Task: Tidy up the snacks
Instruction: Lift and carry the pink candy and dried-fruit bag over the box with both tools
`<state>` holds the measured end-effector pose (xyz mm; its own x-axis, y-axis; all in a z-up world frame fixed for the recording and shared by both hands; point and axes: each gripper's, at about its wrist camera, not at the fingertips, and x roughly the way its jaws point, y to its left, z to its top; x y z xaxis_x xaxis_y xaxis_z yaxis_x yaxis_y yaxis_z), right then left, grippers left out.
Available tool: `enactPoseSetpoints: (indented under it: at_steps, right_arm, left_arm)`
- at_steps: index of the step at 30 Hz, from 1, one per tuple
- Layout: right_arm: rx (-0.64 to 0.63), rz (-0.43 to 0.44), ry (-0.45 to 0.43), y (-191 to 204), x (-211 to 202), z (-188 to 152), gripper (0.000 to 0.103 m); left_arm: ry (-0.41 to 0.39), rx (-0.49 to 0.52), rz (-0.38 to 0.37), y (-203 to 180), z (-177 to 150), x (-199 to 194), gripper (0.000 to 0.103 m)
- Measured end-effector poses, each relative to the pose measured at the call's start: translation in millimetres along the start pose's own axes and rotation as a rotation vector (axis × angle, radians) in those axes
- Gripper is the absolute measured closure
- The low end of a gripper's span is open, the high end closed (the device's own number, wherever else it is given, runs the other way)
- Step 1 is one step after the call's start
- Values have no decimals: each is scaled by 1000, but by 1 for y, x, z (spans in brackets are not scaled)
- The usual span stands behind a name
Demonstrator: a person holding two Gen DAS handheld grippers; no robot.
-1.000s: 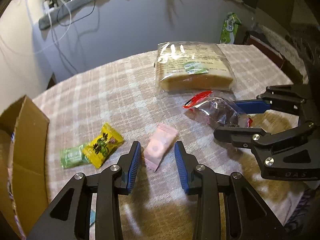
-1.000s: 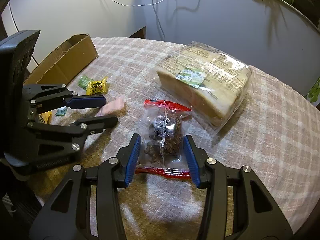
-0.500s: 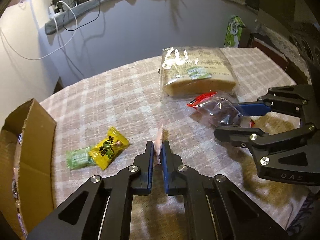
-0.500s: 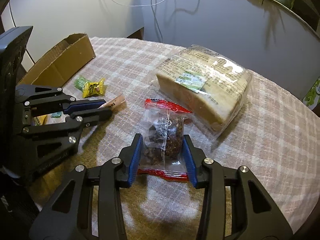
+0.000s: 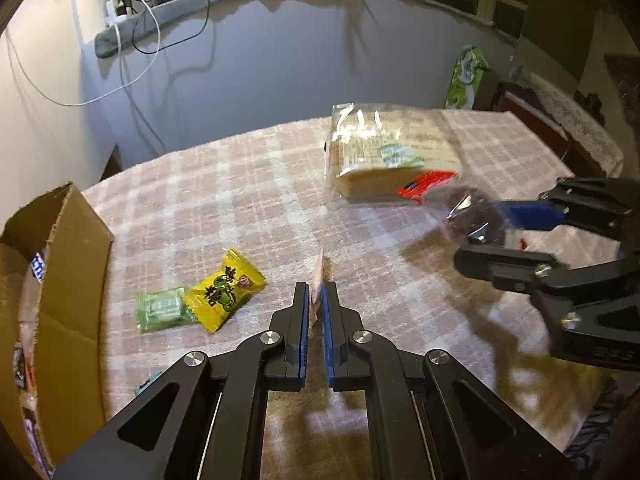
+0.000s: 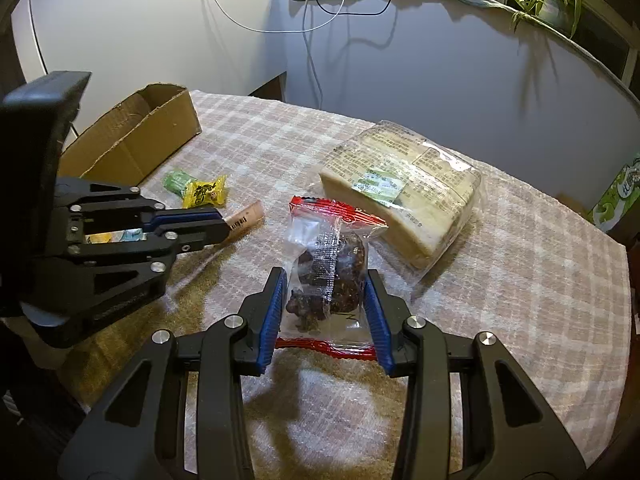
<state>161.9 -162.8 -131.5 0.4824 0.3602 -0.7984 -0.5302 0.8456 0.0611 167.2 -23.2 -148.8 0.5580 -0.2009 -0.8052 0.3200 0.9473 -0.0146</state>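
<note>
My left gripper (image 5: pixel 315 304) is shut on a small pink snack packet (image 5: pixel 319 280), held edge-on above the checked tablecloth; the packet also shows in the right wrist view (image 6: pixel 244 223). My right gripper (image 6: pixel 326 292) is shut on a clear red-edged bag of dark snacks (image 6: pixel 326 268), lifted off the table; the bag shows in the left wrist view (image 5: pixel 464 208). A yellow candy (image 5: pixel 224 290) and a green candy (image 5: pixel 162 314) lie on the cloth left of my left gripper. An open cardboard box (image 5: pixel 52 280) with snacks inside stands at the far left.
A large wrapped loaf of sliced bread (image 6: pixel 404 194) lies at the back of the table (image 6: pixel 520 280). A green snack bag (image 5: pixel 466 76) stands beyond the table's far right. A grey wall with cables (image 6: pixel 320 24) is behind.
My left gripper closed on the pink packet and lifted it. My right gripper closed on the dark snack bag and raised it off the cloth.
</note>
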Motion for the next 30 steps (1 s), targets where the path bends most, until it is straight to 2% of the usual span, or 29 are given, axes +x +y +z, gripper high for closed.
enactPoseSetpoints:
  at_steps: [3, 17, 19, 23, 24, 25, 30]
  right_arm:
    - [6, 4, -1, 0, -1, -1, 62]
    - [31, 9, -2, -9, 1, -6, 62]
    - [32, 12, 0, -10, 2, -6, 62]
    - [34, 10, 1, -11, 4, -7, 62]
    - [35, 10, 2, -11, 4, -8, 62]
    - [37, 9, 2, -11, 5, -8, 62]
    - [41, 7, -1, -11, 4, -8, 62]
  left_arm:
    - [17, 25, -7, -6, -1, 6, 85]
    - [15, 28, -19, -15, 5, 11, 82]
    - [15, 31, -30, -17, 5, 11, 74]
    - [12, 51, -8, -21, 5, 12, 75]
    - [8, 48, 0, -22, 5, 12, 82]
    - [6, 49, 10, -23, 5, 12, 84]
    - [-6, 36, 27, -22, 4, 8, 84]
